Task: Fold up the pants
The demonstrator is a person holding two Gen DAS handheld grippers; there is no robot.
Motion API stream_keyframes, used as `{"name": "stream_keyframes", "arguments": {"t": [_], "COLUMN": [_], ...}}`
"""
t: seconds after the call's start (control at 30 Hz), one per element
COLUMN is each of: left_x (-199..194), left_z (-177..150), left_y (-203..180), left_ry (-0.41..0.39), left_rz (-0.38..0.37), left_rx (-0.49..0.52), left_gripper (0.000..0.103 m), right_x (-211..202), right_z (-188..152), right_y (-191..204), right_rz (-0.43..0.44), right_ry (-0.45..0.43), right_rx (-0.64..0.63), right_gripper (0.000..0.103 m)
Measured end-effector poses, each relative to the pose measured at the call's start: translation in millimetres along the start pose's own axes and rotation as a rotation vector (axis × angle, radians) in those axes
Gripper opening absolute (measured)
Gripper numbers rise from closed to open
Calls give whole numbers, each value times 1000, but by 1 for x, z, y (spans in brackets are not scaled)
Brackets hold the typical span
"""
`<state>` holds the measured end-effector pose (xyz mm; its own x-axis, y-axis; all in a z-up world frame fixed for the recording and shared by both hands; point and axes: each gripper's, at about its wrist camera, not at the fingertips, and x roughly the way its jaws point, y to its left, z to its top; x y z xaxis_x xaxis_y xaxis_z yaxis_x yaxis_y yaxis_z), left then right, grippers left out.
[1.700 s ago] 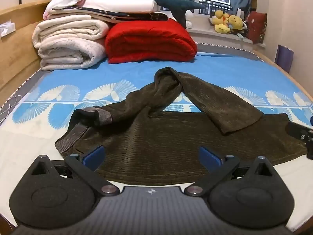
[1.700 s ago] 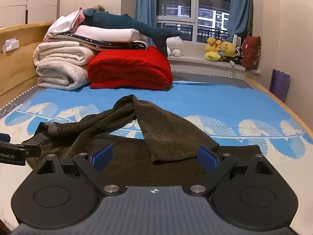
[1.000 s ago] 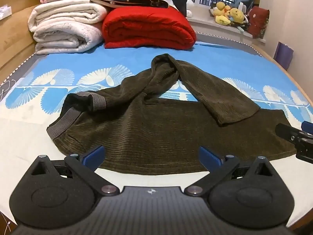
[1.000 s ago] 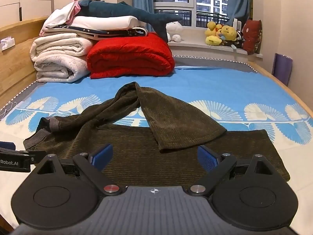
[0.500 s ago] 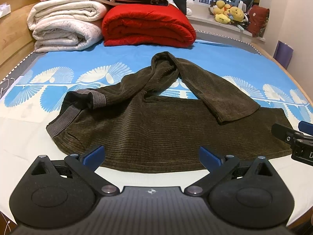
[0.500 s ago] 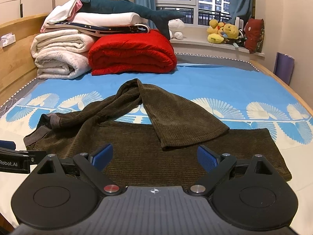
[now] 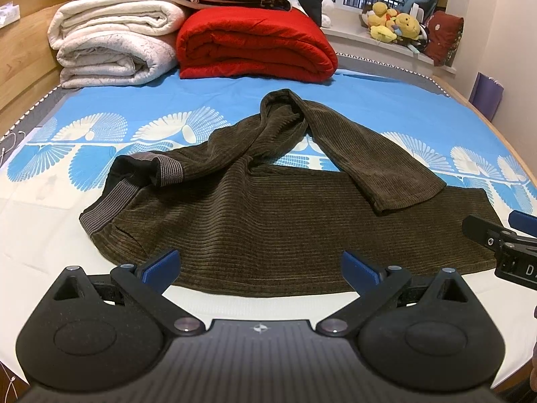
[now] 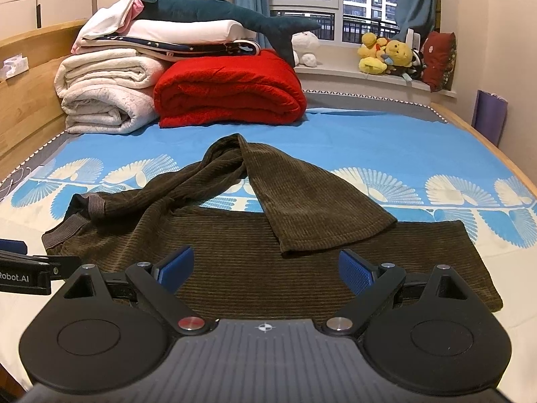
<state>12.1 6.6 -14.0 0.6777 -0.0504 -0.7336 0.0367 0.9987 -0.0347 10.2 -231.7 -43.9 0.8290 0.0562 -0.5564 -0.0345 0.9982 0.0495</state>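
Dark olive corduroy pants (image 7: 268, 221) (image 8: 268, 262) lie on the bed, waistband (image 7: 107, 205) with grey ribbed trim at the left. One leg runs flat toward the right; the other leg (image 7: 369, 158) bunches up at the back and doubles over onto it. My left gripper (image 7: 260, 265) stands open just above the near edge of the pants, nothing between its blue pads. My right gripper (image 8: 265, 265) is open too, over the near edge further right, and shows at the right edge of the left wrist view. Neither touches the cloth.
Blue and white patterned bedsheet (image 7: 386, 100) covers the bed. Folded white blankets (image 7: 114, 43), a red blanket (image 7: 255, 47) and a plush shark (image 8: 228, 16) are stacked at the headboard end. Plush toys (image 8: 386, 53) sit on the window sill. A wooden bed rail (image 8: 486, 144) runs along the right.
Both grippers have pulled back and risen a little, so more of the pants shows. The right gripper has drifted further into the left wrist view. The pants have not moved.
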Motion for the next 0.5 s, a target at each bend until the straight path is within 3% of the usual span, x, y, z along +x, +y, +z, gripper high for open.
{"name": "stream_keyframes", "arguments": {"t": [0.5], "left_x": [-1], "left_z": [0], "left_y": [1], "left_ry": [-1], "left_rz": [-2], "left_rx": [0], "left_gripper": [102], "right_x": [-1], "right_z": [0], "right_y": [0], "right_rz": [1], "right_ry": [0], "right_rx": [3], "right_gripper": [93]}}
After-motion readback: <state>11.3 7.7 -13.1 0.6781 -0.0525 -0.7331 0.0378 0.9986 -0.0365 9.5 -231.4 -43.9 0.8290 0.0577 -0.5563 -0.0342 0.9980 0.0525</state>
